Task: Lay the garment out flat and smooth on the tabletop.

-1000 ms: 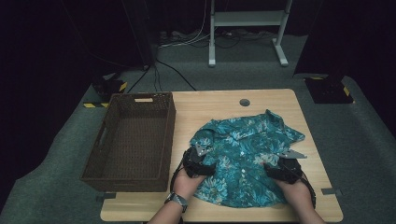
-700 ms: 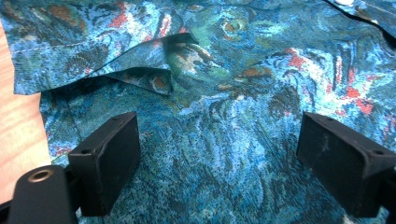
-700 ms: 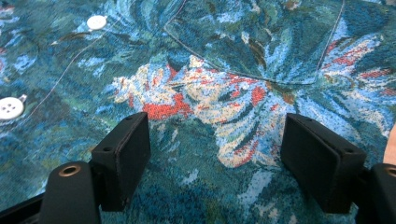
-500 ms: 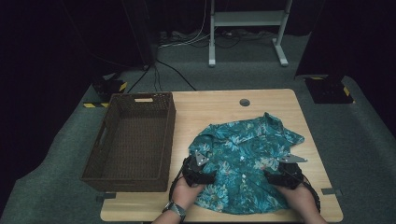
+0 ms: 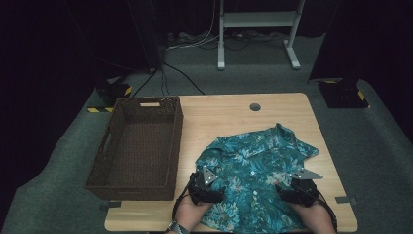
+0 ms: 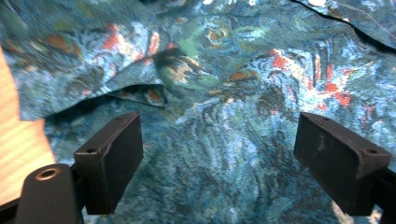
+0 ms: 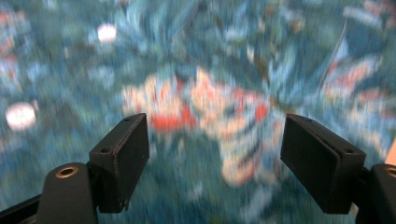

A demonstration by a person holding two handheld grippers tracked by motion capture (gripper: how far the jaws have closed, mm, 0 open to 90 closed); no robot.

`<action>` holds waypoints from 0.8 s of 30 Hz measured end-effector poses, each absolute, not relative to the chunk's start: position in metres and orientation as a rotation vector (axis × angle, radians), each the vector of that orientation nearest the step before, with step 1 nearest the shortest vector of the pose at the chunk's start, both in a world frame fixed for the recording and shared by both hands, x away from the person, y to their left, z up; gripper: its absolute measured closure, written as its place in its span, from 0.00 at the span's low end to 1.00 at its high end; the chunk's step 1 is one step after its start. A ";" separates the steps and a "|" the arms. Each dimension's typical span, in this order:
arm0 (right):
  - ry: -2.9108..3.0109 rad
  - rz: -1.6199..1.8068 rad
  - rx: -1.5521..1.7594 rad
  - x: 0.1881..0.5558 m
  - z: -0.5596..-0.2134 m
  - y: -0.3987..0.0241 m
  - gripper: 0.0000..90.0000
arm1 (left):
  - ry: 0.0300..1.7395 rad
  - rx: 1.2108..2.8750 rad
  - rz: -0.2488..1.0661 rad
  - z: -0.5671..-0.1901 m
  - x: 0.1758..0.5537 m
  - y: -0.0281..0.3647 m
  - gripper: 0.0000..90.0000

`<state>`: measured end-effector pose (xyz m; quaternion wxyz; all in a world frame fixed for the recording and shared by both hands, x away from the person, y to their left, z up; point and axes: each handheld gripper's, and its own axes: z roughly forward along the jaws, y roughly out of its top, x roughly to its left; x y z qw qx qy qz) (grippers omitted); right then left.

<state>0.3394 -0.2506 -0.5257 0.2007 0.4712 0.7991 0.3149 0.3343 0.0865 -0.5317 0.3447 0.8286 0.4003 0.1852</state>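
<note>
Two tools work over one teal floral shirt [image 5: 255, 178] on the wooden counter [image 5: 219, 117]. All places below are given relative to the shirt.

Shirt: it lies spread and rumpled on the counter, its collar end pointing away from the person, its near hem at the counter's near edge. White buttons show along its middle. In the left gripper view a fold of cloth [image 6: 135, 91] stands up beyond the jaws, with bare counter at the picture's left edge.

Left tool [image 5: 207, 187]: it sits at the shirt's near-left edge, held in the person's left hand [image 5: 192, 217]. Its jaws stand well apart above flat cloth; nothing is clamped between them.

Right tool [image 5: 297, 190]: it sits at the shirt's near-right edge, a grey three-cornered plate on top. Its jaws also stand well apart over the printed cloth, gripping nothing. The right gripper view is blurred; cloth detail there cannot be read beyond colour patches and two pale buttons.

Brown wicker basket [image 5: 112, 146]: it stands to the left of the shirt, close beside it but apart.

A round hole [image 5: 254, 107] in the counter lies beyond the collar.
</note>
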 end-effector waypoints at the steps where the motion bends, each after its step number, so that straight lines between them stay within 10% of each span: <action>1: 2.220 0.895 1.317 0.342 -0.523 -0.248 0.26 | 1.043 2.155 0.475 -0.532 0.335 0.087 0.17; 24: 2.162 0.998 1.309 0.435 -0.519 -0.176 0.31 | 1.082 2.139 0.456 -0.543 0.336 0.092 0.03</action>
